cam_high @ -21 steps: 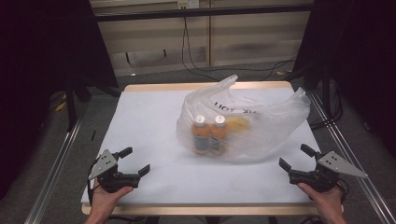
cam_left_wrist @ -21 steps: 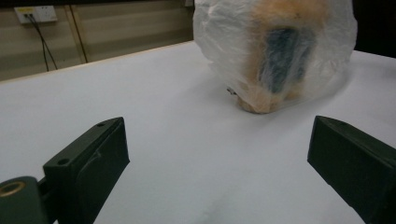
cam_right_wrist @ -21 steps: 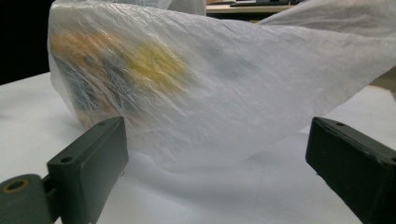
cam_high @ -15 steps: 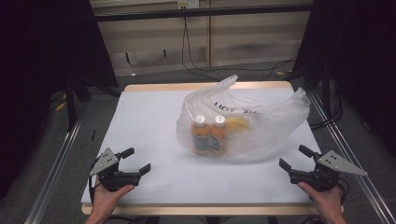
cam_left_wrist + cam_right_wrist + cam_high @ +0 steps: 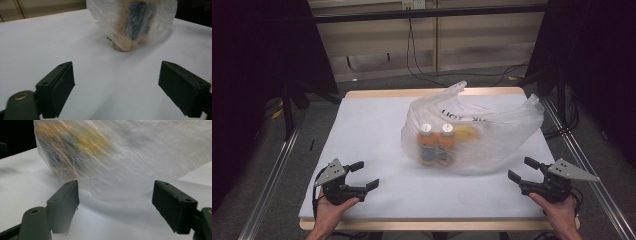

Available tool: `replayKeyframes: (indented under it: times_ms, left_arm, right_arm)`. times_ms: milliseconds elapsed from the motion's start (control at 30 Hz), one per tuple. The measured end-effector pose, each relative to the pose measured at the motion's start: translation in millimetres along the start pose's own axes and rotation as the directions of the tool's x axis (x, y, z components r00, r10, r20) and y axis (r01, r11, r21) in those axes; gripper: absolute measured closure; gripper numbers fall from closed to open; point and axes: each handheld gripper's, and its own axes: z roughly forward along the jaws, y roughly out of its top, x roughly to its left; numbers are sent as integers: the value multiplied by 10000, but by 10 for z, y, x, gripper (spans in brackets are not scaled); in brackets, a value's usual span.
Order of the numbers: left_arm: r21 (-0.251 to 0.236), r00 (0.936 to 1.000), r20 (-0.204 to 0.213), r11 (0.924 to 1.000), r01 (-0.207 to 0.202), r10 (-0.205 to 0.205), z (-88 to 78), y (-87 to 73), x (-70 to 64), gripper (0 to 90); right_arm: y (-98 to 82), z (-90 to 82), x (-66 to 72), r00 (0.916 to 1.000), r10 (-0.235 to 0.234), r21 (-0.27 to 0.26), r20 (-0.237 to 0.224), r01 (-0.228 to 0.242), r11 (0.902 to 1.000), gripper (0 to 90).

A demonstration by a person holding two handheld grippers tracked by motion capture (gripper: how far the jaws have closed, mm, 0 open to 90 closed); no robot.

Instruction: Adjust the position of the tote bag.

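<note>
Left gripper low over worktop near front-left corner, held level in hand, jaws spread, nothing between. Right gripper near front-right corner, hand behind, jaws spread, empty. Translucent plastic bag ahead of both grippers, between them, well apart from left, near right. Inside bag: two orange bottles with white caps, side by side; yellow item beside them, unclear.
</note>
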Motion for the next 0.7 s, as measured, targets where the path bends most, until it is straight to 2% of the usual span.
replayKeyframes:
  times_ms: [167,200,233,267,500,567,600,700]
  left_arm:
    - [89,9995,224,9997,-222,220,33,41,-21,193]
    - [-35,9987,484,9998,-180,181,78,50,-22,206]
    - [109,9990,397,9997,-208,204,88,62,-27,218]
    - [-2,9984,508,9997,-246,246,110,70,-20,229]
    - [-44,9986,425,9995,-324,325,190,167,-32,238]
    - [-175,9980,584,9996,-212,222,232,205,-29,231]
    - [-75,9986,457,9996,-255,258,240,224,-32,226]
    - [-73,9966,707,9991,-415,419,314,276,-22,221]
  right_arm:
    - [9,-7,-2,10000,-72,289,-42,73,9996,251]
    - [24,-7,-13,9999,155,401,-32,-153,9991,270]
    - [31,-7,-28,9999,157,456,-39,-155,9988,277]
    - [40,-2,-41,9999,141,466,-46,-139,9988,285]
    - [130,28,-116,9995,295,617,-71,-290,9977,352]
    - [156,29,-130,9994,333,628,-78,-328,9975,370]
    - [168,32,-140,9996,270,617,-9,-269,9977,369]
    - [195,67,-174,9993,359,767,116,-367,9964,362]
